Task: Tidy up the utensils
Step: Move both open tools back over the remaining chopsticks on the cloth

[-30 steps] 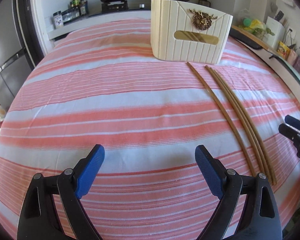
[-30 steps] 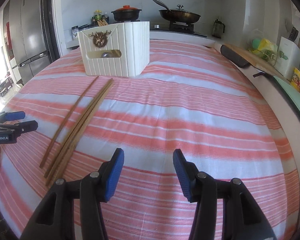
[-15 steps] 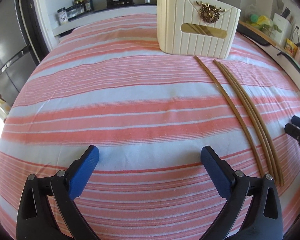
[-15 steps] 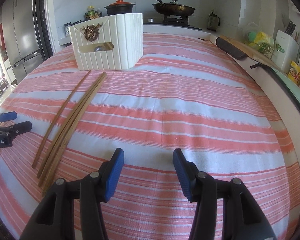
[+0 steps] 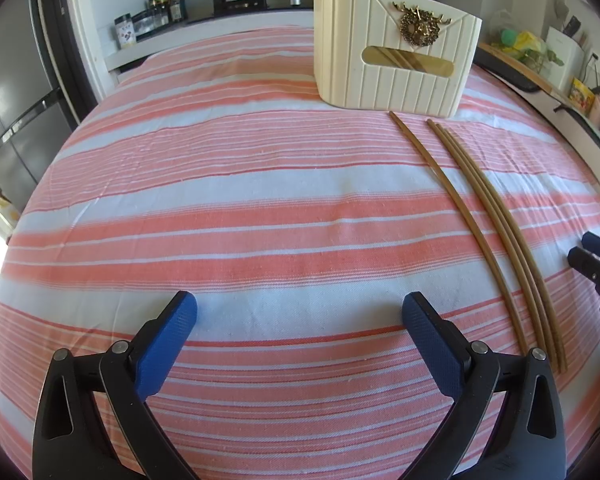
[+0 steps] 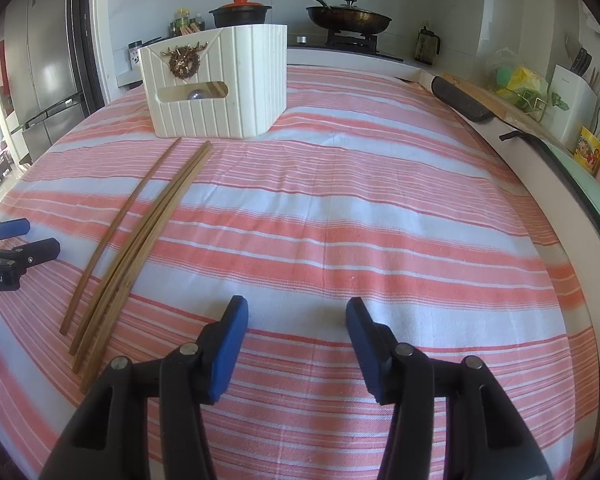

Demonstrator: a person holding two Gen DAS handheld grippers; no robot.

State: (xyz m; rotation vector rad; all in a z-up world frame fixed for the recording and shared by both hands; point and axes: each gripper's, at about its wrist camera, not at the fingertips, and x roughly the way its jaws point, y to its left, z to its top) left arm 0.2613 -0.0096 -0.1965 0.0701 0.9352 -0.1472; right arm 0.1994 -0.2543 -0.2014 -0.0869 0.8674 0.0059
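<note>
Several long wooden chopsticks (image 5: 492, 220) lie on the striped cloth, running from the cream utensil box (image 5: 396, 64) toward the near edge. They also show in the right wrist view (image 6: 140, 236), left of center, with the box (image 6: 220, 88) behind them. More chopsticks stand inside the box. My left gripper (image 5: 300, 320) is open and empty, left of the chopsticks. My right gripper (image 6: 296, 324) is open and empty, right of them. Each gripper shows at the edge of the other's view.
The table carries a pink and white striped cloth (image 5: 220, 208). A stove with a black pot (image 6: 240, 12) and a pan (image 6: 348, 18) stands behind. A fridge (image 6: 40, 68) is at the left. A counter with a knife block (image 6: 572, 96) runs along the right.
Both grippers have moved forward a little over the table, so the box and chopsticks look nearer. The left gripper's jaws have opened wider. Nothing was picked up.
</note>
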